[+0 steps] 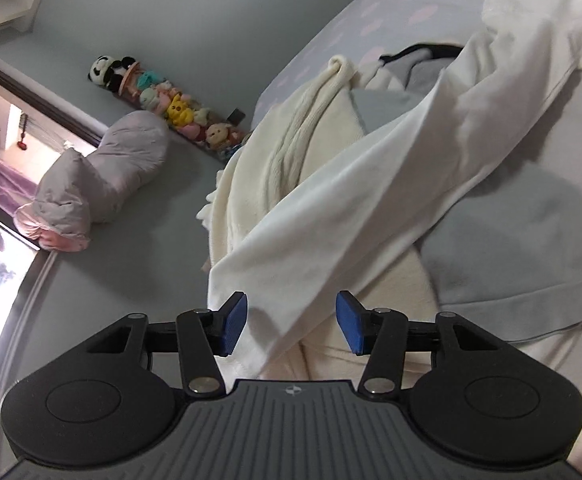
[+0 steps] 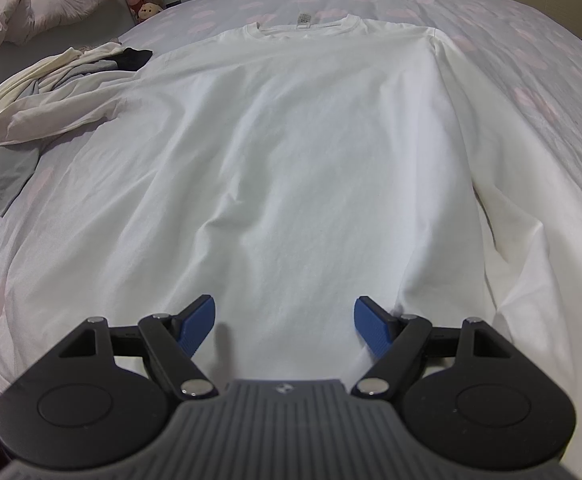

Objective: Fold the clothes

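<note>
White long-sleeved T-shirt (image 2: pixel 291 152): spread flat and face up on the bed sheet (image 2: pixel 531 60), a pale sheet with pink blotches; collar and neck label at the end far from the right gripper (image 2: pixel 284 327), hem just under and ahead of that gripper's fingertips. Body smooth, with shallow creases only; no fold made in it yet. Right gripper: released, jaws wide apart, blue pads (image 2: pixel 372 332) hanging over the hem cloth, gripping nothing. The shirt's right-hand sleeve lies down the side, outside the right fingertip, loosely rumpled. Left gripper (image 1: pixel 291 322): jaws part open, the shirt's other sleeve (image 1: pixel 371 184) running diagonally away from between the fingertips, its cuff end lying in the gap; the pads (image 1: pixel 235 322) stand clear of the cloth, so it reads as released, though the cuff passes close by one pad and the view there is soft, so a light touch cannot be ruled out. This sleeve lies draped over a heap of unfolded garments: a cream ribbed knit (image 1: pixel 299 136), a grey garment (image 1: pixel 531 248), something black (image 1: pixel 419 52) beyond. Also in the room, far past the fingertips: a rolled quilt (image 1: pixel 103 176) and a tube of plush toys (image 1: pixel 171 108). Progress, by judgement: early. One shirt laid out and flattened; sleeves to bring in, body to fold, and the heap untouched.
</note>
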A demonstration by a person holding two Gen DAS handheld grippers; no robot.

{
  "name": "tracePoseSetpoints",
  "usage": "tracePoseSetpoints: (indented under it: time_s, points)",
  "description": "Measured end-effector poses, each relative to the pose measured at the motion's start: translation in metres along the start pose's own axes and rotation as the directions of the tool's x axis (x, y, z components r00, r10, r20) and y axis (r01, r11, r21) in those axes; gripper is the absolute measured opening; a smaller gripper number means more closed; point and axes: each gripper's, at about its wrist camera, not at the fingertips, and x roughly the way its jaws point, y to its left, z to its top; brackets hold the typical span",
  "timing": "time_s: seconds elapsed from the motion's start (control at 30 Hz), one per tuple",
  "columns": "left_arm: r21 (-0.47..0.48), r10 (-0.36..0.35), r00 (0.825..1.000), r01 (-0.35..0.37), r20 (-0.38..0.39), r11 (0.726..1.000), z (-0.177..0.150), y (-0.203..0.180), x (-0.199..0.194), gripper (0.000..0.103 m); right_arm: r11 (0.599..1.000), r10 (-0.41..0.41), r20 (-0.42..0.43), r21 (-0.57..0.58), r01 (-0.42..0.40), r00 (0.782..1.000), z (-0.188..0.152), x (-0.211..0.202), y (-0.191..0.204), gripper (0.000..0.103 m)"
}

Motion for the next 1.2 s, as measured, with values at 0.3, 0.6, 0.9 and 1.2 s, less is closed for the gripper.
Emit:
tracePoseSetpoints:
  time_s: [0.3,0.6,0.9,1.2]
  points:
    - [-0.084,-0.038,0.999,0.041,0.034,0.996,0.013,0.030,-0.023,0.005,1.000,0.002,-0.002,0.000,-0.002,1.000,-0.001,-0.001,-0.001,0.079]
    - [-0.260,-0.097,0.995,0.103,0.036,0.960,0.063,0.093,-0.021,0.000,1.000,0.002,-0.002,-0.002,-0.002,1.000,-0.001,-0.001,-0.002,0.079]
    - [-0.459,-0.069,0.985,-0.011,-0.157,0.888,0.066,0.131,0.055,0.000,1.000,0.008,-0.002,0.003,-0.008,1.000,-0.001,0.002,-0.001,0.079]
    - [-0.545,-0.136,0.990,0.088,-0.047,0.834,0.056,0.131,0.021,0.007,0.999,0.029,-0.004,0.013,-0.029,1.000,0.003,0.004,-0.004,0.079]
